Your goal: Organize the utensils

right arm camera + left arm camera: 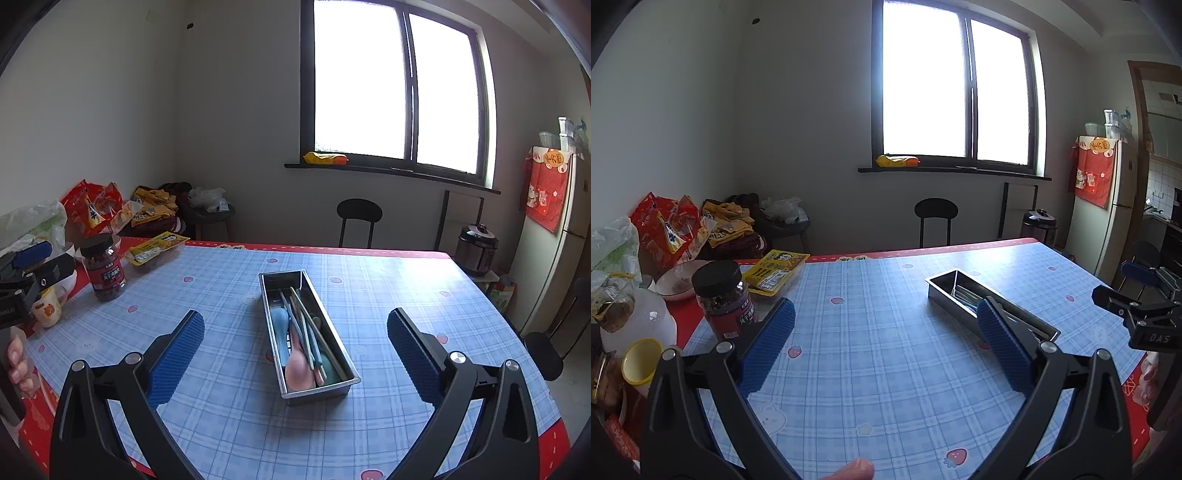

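A dark-lidded jar of brown snacks [102, 267] stands at the left of the blue checked surface [388, 295]. The left gripper [886, 325] hovers with fingers wide and empty. Mid-surface, the rectangular steel tray [338, 343] holds pastel spoons and chopsticks [303, 339]. The right gripper [295, 325] also hovers, fingers wide, nothing held.

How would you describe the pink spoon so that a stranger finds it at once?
On the blue checked tablecloth stands a long steel tray with utensils. The pink spoon lies at its near end, beside a blue spoon and thin chopsticks; it alone is pink.
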The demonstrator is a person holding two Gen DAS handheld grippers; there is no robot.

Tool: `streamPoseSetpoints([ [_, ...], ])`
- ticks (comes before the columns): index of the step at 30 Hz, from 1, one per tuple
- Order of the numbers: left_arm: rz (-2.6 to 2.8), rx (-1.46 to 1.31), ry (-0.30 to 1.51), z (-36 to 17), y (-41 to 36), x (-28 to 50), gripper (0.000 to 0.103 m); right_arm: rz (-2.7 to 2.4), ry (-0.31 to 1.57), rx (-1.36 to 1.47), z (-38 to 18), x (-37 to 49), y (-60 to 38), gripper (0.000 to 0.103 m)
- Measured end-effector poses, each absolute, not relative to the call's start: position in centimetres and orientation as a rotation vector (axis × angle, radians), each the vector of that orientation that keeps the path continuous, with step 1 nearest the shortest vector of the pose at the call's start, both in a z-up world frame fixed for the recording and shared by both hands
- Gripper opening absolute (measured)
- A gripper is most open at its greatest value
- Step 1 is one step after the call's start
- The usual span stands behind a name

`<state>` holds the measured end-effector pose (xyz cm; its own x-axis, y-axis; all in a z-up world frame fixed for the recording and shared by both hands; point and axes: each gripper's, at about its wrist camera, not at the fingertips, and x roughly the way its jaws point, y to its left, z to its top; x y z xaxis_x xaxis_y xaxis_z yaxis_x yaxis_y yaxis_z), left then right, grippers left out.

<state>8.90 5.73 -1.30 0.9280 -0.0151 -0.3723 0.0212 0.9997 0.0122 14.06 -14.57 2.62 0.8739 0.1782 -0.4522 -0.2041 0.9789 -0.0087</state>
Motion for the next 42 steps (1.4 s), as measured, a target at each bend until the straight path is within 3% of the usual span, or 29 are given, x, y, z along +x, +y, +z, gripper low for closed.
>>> streamPoseSetpoints([
  [42,-0.04,0.033,0.398,-1.36,5.46,9.13,0.097,0.159,0.473,-0.078,2.33,14.23,-15.29,0.097],
])
